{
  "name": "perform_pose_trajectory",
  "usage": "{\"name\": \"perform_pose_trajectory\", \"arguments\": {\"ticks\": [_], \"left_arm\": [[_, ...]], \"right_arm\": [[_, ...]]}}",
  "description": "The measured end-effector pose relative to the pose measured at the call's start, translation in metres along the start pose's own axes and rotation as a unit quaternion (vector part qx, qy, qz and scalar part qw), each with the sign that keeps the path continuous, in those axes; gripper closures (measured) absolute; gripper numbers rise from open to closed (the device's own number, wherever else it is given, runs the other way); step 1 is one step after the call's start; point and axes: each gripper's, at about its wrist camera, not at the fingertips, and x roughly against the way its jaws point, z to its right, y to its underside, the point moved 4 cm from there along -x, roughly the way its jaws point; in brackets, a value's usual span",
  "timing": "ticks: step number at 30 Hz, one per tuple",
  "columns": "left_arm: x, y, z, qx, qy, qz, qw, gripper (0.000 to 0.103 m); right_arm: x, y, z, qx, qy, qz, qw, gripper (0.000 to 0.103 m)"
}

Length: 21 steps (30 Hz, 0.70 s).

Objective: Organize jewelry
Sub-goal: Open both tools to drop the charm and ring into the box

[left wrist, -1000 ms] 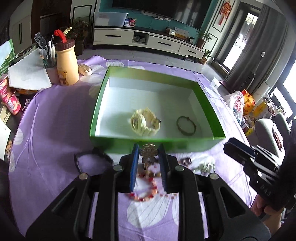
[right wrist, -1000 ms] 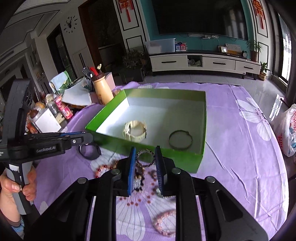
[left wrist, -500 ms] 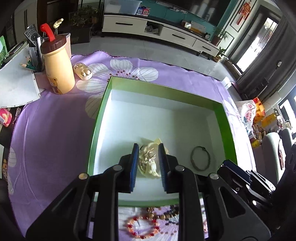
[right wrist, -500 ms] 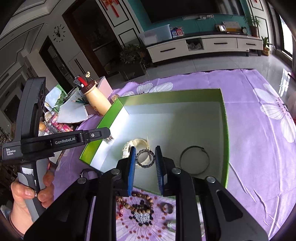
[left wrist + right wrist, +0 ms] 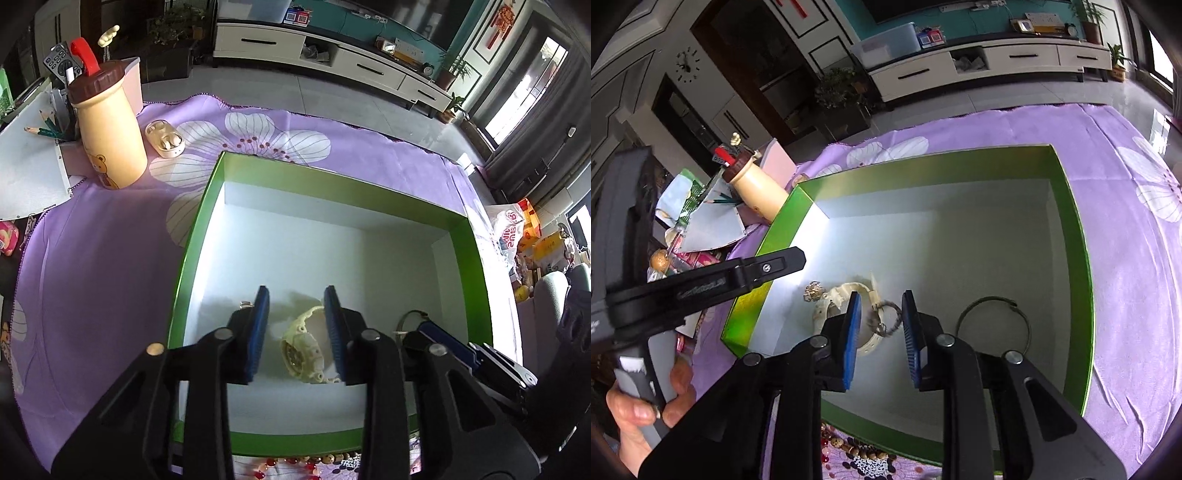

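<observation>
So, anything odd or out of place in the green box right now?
Slightly: the small silver beaded bracelet lies on the cream plastic watch strap rather than the floor of the green cardboard box. A gold charm sits beside the watch; the thin dark bangle lies apart.

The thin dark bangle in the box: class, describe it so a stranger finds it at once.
Find the green box on the purple cloth. Inside, right of the cream watch, lies the thin dark bangle: a plain, bare wire hoop, the largest ring there.

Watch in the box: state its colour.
Cream watch, clearest in the left wrist view, lying in the green box.
</observation>
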Motion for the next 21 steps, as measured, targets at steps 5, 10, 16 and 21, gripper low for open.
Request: {"name": "perform_pose_trajectory", "arguments": {"ticks": [5,10,16,21], "left_arm": [[0.019,0.010,0.007,-0.014,0.010,0.021,0.9996,0.042],[0.055,0.037,0.007,-0.027,0.025,0.052,0.9979,0.014],[0.096,0.103,-0.019,-0.006,0.037,0.068,0.9970,0.013],[0.111,0.154,-0.038,0.001,0.014,0.060,0.9981,0.013]], "right_arm": [[0.017,0.012,0.004,-0.002,-0.003,0.014,1.000,0.073],[0.054,0.046,-0.002,0.029,-0.014,0.042,0.999,0.070],[0.097,0.091,-0.008,0.049,-0.007,0.072,0.996,0.059],[0.124,0.123,-0.014,0.081,0.006,0.081,0.993,0.059]]}}
